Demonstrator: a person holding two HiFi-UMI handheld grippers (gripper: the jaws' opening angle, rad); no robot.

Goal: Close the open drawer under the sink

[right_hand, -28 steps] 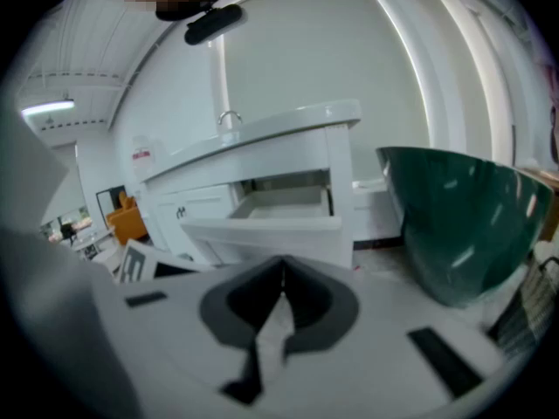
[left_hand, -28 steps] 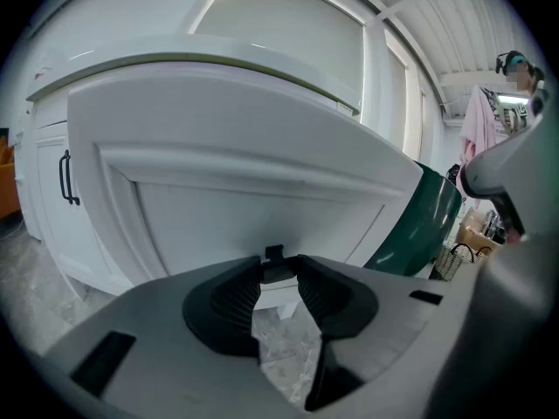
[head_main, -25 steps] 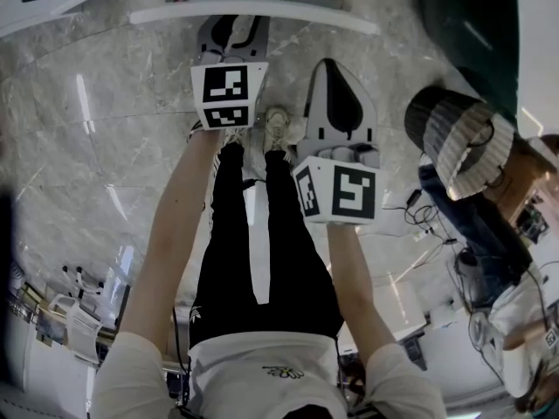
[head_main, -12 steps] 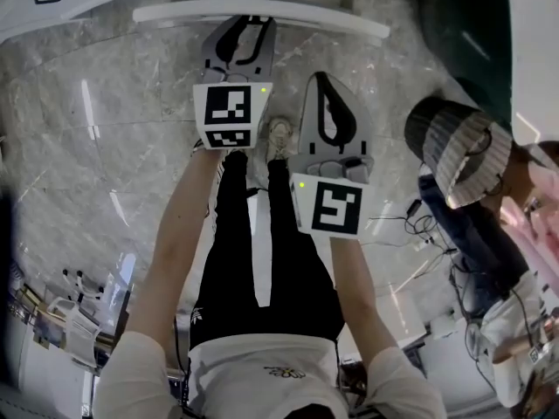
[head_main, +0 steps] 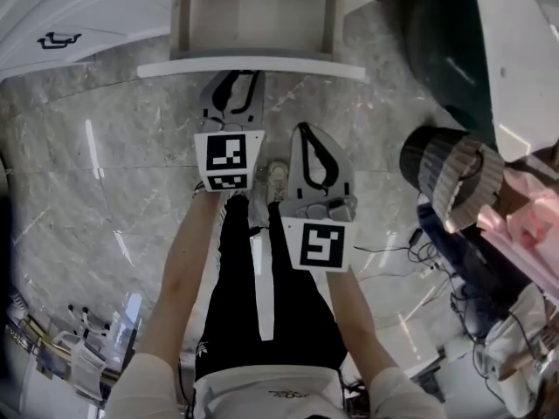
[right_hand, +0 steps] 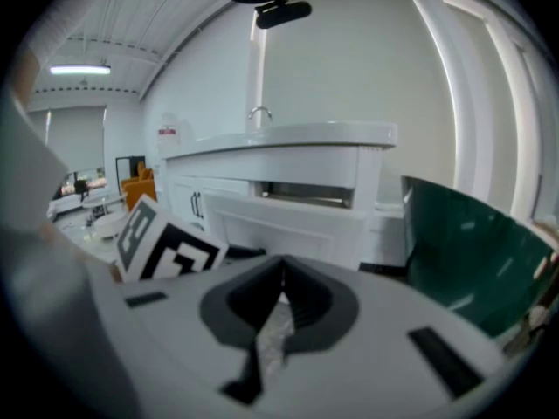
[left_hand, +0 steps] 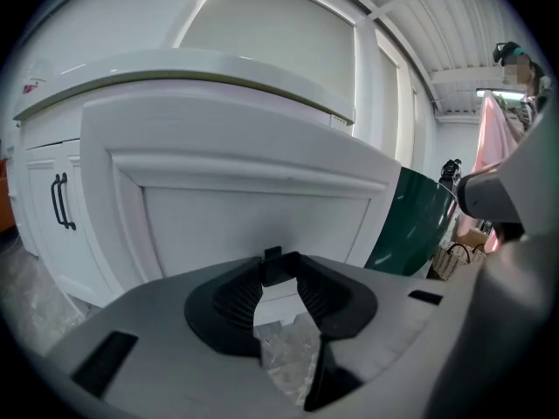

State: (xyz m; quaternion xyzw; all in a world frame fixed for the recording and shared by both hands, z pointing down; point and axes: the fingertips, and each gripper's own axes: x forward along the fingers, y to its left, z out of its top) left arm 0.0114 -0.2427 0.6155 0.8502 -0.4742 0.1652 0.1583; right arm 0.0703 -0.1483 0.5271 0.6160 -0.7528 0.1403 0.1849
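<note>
The white drawer (head_main: 253, 68) under the sink stands pulled out, its front panel (left_hand: 253, 208) facing me and its inside bare. My left gripper (head_main: 238, 81) hangs just short of that panel, jaws partly open with nothing between them; in the left gripper view the gripper (left_hand: 278, 273) looks straight at the panel. My right gripper (head_main: 310, 133) sits further back and to the right, shut and empty. In the right gripper view the gripper (right_hand: 281, 273) faces the drawer (right_hand: 288, 221) below the counter (right_hand: 288, 138).
A dark green bin (head_main: 454, 33) stands right of the drawer. A person in a striped hat (head_main: 454, 160) crouches at the right. White cabinet doors with a black handle (left_hand: 59, 201) lie left. My legs and shoes stand on marble floor (head_main: 105, 164).
The head view has tilted up, showing more of the drawer, and both grippers sit lower in the picture. The right gripper has rolled, its marker cube now facing me squarely.
</note>
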